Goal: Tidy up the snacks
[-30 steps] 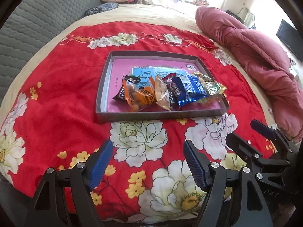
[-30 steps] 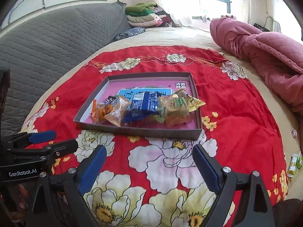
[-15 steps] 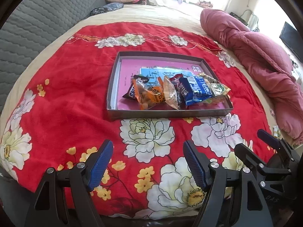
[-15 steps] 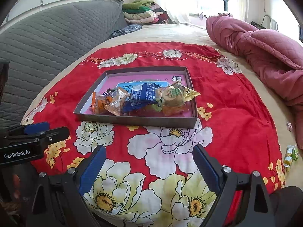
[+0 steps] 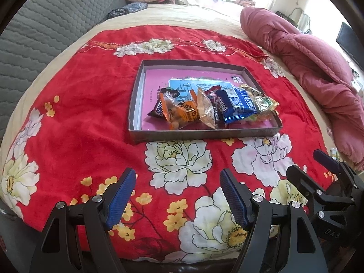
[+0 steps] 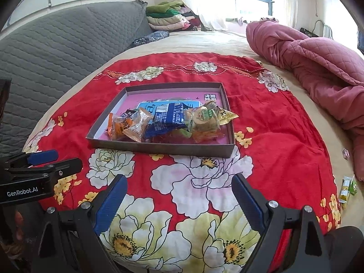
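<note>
Both views now sit a bit further back from the tray (image 5: 204, 134) than a sec ago, so more red cloth (image 5: 79, 113) shows. Your left gripper (image 5: 177, 195) and right gripper (image 6: 179, 201) hover w/ jaws wide, nothing between them. Snacks (image 5: 211, 109) lie piled in the tray's near half; a stray green packet (image 6: 345, 187) lies by the cloth's right edge, prob. next.

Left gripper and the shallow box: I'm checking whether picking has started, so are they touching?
Apart. In the left wrist view, the left gripper has open, empty fingers above the red floral cloth, which shows between them and the shallow box.
</note>
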Action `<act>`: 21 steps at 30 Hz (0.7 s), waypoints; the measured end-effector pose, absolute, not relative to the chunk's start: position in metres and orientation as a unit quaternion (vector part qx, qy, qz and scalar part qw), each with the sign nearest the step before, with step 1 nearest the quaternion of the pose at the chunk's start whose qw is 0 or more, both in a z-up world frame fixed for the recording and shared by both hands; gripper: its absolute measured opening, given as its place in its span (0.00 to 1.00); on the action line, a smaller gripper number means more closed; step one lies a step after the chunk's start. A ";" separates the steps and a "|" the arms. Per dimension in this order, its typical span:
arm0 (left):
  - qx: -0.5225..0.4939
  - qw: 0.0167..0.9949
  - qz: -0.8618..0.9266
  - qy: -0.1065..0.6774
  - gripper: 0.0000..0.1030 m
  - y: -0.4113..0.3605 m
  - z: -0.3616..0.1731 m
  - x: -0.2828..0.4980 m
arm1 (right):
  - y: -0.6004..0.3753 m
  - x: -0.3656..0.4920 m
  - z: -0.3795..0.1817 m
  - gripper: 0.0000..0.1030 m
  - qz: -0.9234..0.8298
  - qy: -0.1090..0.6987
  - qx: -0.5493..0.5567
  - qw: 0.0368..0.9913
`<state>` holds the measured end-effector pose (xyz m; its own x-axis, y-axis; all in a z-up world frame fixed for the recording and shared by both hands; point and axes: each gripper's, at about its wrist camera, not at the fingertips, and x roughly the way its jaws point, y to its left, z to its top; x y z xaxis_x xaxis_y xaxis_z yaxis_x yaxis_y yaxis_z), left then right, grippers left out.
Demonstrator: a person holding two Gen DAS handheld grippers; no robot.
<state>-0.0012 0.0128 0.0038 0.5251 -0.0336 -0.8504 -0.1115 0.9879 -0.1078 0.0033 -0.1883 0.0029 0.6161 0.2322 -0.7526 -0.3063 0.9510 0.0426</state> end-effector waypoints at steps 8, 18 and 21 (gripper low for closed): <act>-0.068 0.867 0.025 0.493 0.75 0.012 0.000 0.000 | -0.190 0.005 0.000 0.90 0.148 0.416 -0.044 0.896; -0.060 0.866 0.029 0.496 0.75 0.009 -0.002 0.002 | -0.190 0.006 -0.001 0.90 0.147 0.415 -0.044 0.897; -0.060 0.865 0.030 0.497 0.75 0.008 -0.002 0.002 | -0.190 0.007 -0.003 0.90 0.144 0.417 -0.043 0.896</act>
